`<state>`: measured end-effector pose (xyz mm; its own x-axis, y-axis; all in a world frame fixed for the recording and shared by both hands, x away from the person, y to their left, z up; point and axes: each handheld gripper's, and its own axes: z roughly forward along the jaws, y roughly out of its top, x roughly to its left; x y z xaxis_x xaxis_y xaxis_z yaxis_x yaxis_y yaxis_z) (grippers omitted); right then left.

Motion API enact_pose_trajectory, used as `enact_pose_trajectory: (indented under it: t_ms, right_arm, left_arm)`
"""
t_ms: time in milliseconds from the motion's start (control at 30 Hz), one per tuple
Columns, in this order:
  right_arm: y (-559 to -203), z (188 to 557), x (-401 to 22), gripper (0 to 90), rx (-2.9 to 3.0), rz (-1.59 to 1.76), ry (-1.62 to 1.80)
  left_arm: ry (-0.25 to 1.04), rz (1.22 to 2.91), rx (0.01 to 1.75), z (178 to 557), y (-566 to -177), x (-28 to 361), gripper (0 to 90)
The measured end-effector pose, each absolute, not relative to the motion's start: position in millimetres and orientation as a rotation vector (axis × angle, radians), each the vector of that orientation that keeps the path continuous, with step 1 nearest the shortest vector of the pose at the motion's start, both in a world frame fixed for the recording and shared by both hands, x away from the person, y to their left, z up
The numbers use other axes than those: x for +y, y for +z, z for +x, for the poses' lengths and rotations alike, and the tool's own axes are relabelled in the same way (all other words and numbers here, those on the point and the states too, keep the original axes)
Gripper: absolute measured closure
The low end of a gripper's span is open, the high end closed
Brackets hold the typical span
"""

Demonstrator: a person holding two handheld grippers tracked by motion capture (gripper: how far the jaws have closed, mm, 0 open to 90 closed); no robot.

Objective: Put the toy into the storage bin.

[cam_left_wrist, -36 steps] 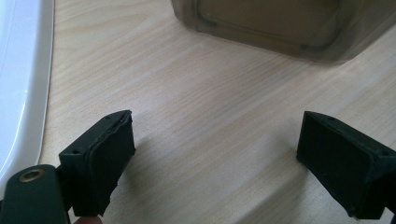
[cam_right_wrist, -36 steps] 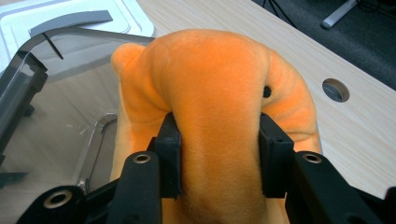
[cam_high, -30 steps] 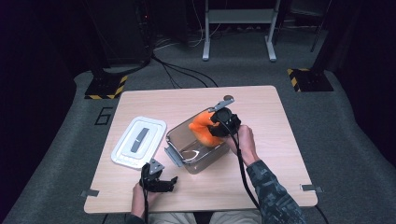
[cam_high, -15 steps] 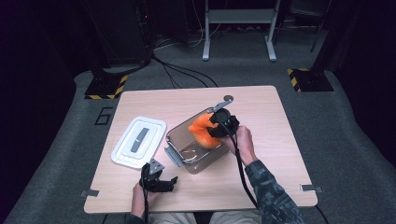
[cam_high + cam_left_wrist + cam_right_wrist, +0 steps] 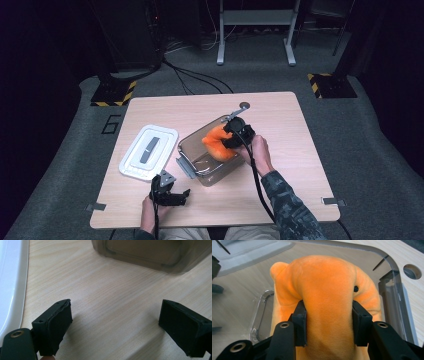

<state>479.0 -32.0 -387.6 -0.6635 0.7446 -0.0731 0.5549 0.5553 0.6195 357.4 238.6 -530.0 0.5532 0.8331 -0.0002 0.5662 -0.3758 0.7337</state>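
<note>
Holding a soft orange plush toy [image 5: 329, 290] between its two black jaws, the right hand-held gripper [image 5: 328, 322] is hanging over the clear rectangular plastic container [image 5: 197, 150] near the middle of the bench [image 5: 280, 115], its pads pressing into the plush from both sides even as the jaws have just been easing apart a little. The toy is sitting straight ahead of that gripper and partly inside the container's open top, its rounded body bulging up and away from the jaws, with its long axis running along the gripper's own line of sight and down toward the container floor. Its fabric is looking fuzzy and evenly orange, with a small dark dot on one side and a stubby rounded lobe at the far left in the right gripper view. The left hand-held gripper [image 5: 170, 192] is resting near the front edge of the bench, jaws spread wide with nothing between them, facing the container's near wall; the right one is clearly the nearer to the toy. A white rectangular plastic lid [image 5: 148, 152] with a grey handle is lying flat toward the left edge, just beside the container.
</note>
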Motion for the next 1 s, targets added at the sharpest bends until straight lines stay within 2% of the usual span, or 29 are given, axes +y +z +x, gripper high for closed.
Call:
enact_pose_trajectory:
  t_ms: [633, 900, 1000]
  right_arm:
    - [-399.8, 491.8, -30.9, 49.7, 2.532, 1.166, 0.767]
    - [-403.6, 494.7, -29.3, 29.9, 2.542, 1.215, 0.718]
    - [-400.8, 493.3, -30.4, 24.9, 2.526, 1.222, 0.732]
  left_arm:
    - [0.494, 2.09, 1.121, 357.3, -530.0, 238.6, 11.0]
    - [0.496, 2.09, 1.12, 357.2, -530.1, 238.6, 10.9]
    - [0.494, 2.09, 1.12, 357.3, -530.1, 238.6, 11.0]
